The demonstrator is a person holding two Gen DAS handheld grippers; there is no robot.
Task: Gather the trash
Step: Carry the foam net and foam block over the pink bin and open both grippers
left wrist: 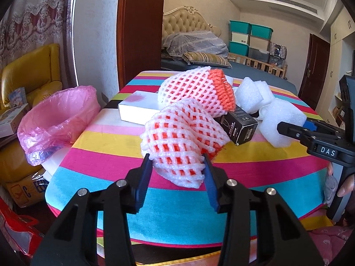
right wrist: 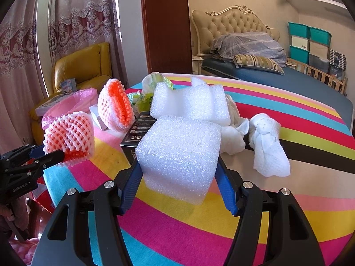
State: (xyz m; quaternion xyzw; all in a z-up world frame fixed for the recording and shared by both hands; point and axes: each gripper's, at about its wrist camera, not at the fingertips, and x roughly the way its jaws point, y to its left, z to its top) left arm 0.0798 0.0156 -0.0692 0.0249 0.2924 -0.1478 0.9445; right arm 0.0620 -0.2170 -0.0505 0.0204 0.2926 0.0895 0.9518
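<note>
While both tools are loaded, I treat this moment as the carry to the bin. My left gripper [left wrist: 177, 159] has its jaws drawn in about a third of the way on the near foam fruit net [left wrist: 182, 135], whose lower end is pinched between the blue pads; seen from the right wrist, the net hangs clear above the striped tablecloth [right wrist: 199, 221]. My right gripper [right wrist: 179, 177] stands a little over half open, clamped on the white foam block [right wrist: 179, 148], both pads pressing its flanks.

The pink bin bag [left wrist: 55, 119] sits off the table's left edge, mouth up, its rim sagging inward.

Still on the cloth: a second fruit net [left wrist: 195, 93] with an orange end, leaning on the white box [left wrist: 137, 110]; the black carton [left wrist: 239, 126]; a folded foam sheet [right wrist: 195, 102]; and crumpled tissues [right wrist: 268, 146] further right.

To do the step well, I judge that:
- the left hand should travel first, since the bag lies on its side;
- the net should be brought fully over the bag's mouth before release, as such light foam may drift or cling to a pad;
- grip on the soft block should stay moderate, lest it squeeze out;
- the sagging rim may catch items.
</note>
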